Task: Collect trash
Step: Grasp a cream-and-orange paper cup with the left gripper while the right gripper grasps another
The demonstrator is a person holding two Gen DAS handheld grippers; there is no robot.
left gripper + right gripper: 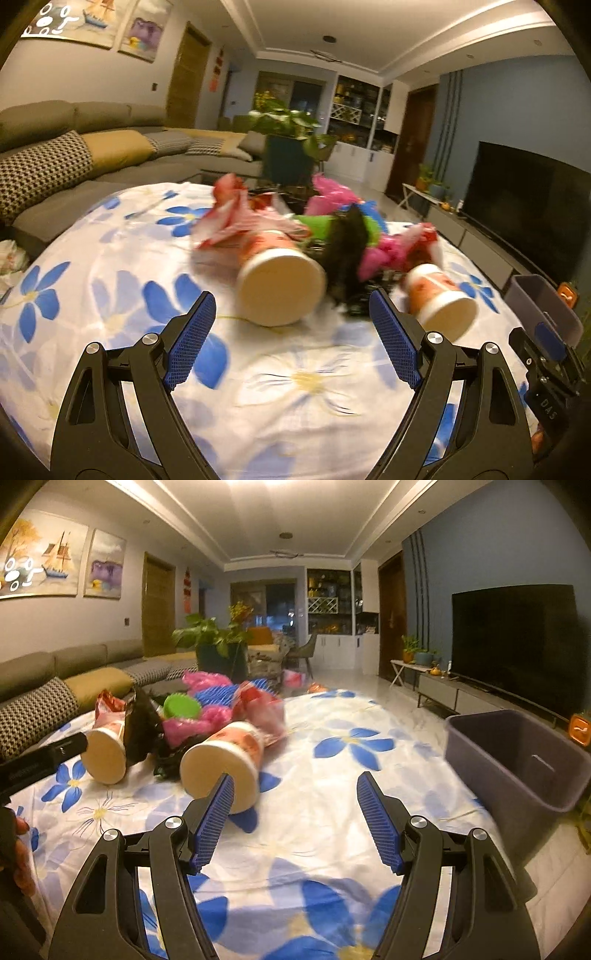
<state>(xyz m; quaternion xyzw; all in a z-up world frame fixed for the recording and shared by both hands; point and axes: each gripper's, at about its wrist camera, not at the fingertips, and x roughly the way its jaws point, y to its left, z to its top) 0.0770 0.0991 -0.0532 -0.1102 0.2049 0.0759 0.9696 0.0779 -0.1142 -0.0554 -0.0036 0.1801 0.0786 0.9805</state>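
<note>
ribbed blue tongs [295, 812] agape; round paper cup [221, 764]

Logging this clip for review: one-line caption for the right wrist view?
Right gripper open above the floral cloth, a tipped paper cup by its left finger, grey bin at right.

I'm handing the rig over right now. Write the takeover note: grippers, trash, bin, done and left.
Left gripper: open, empty, facing the nearer tipped paper cup with red print.
Right gripper: open, empty, its left finger in front of the second paper cup with red print.
Trash: both cups lie on their sides on the white cloth with blue flowers, against a heap of pink, red and black wrappers with a green lid.
Grey plastic bin: at the right table edge; nothing visible inside.
Done: nothing binned, apparently. Left: everything.
</note>
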